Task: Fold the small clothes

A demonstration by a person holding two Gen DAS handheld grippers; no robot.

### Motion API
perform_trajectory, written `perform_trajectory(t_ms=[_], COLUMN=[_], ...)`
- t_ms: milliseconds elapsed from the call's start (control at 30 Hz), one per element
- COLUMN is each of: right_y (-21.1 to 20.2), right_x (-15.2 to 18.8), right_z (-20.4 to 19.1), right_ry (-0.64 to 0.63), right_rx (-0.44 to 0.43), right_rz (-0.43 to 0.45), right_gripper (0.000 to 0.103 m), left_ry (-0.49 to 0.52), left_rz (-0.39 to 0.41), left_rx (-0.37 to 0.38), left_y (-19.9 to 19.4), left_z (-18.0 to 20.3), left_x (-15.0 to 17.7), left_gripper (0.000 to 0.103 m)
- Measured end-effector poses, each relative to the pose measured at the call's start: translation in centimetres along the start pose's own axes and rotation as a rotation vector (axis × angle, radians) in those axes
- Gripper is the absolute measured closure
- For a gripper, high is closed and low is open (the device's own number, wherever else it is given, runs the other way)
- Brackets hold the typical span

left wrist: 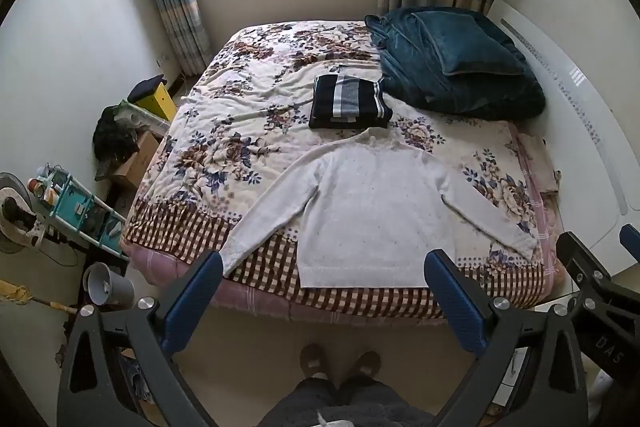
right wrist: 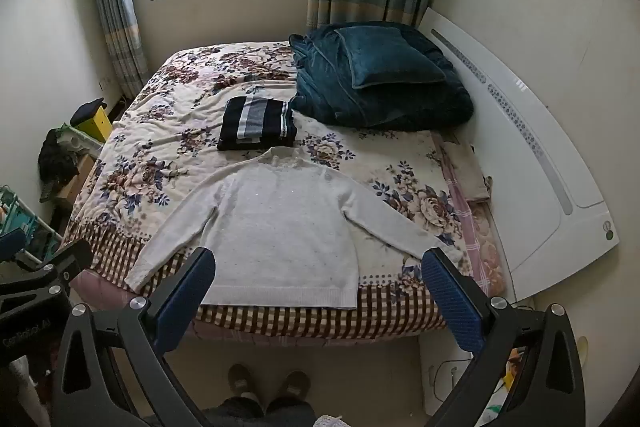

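Observation:
A white knit sweater [left wrist: 372, 211] lies flat on the flowered bed cover [left wrist: 240, 115], sleeves spread, hem at the near edge; it also shows in the right wrist view [right wrist: 280, 235]. Behind its collar sits a folded dark striped garment [left wrist: 350, 103], also in the right wrist view [right wrist: 258, 125]. My left gripper [left wrist: 324, 303] is open and empty, held above the floor in front of the bed's near edge. My right gripper [right wrist: 318, 301] is open and empty, at the same height beside it, over the sweater's hem.
A teal quilt and pillow [left wrist: 460, 67] are piled at the bed's far right by the white headboard [left wrist: 580, 131]. Boxes, a yellow stool [left wrist: 158, 99] and a teal rack [left wrist: 76, 207] crowd the floor left of the bed. My slippered feet [left wrist: 340, 367] stand below.

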State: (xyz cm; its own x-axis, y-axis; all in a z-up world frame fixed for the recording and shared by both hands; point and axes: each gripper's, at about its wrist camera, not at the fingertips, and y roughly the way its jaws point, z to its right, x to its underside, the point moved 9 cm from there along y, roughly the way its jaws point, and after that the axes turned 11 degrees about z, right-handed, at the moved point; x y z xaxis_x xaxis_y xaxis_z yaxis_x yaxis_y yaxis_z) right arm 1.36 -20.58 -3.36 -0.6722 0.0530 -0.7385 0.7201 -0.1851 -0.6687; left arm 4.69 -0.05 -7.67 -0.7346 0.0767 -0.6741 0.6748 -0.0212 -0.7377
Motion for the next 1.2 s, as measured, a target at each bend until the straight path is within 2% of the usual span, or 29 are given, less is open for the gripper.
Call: perform_trajectory(t_ms=[1200], right_y=[-0.8], right_x=[0.1], right_z=[-0.2], right_ry=[0.017], right_rx=[-0.014], right_rz=[0.007], right_gripper=[0.0], left_ry=[0.011], left_rz=[0.028], left_rx=[0.002], left_y=[-0.8], left_z=[0.2], left_x=[-1.3], left_gripper=[0.0])
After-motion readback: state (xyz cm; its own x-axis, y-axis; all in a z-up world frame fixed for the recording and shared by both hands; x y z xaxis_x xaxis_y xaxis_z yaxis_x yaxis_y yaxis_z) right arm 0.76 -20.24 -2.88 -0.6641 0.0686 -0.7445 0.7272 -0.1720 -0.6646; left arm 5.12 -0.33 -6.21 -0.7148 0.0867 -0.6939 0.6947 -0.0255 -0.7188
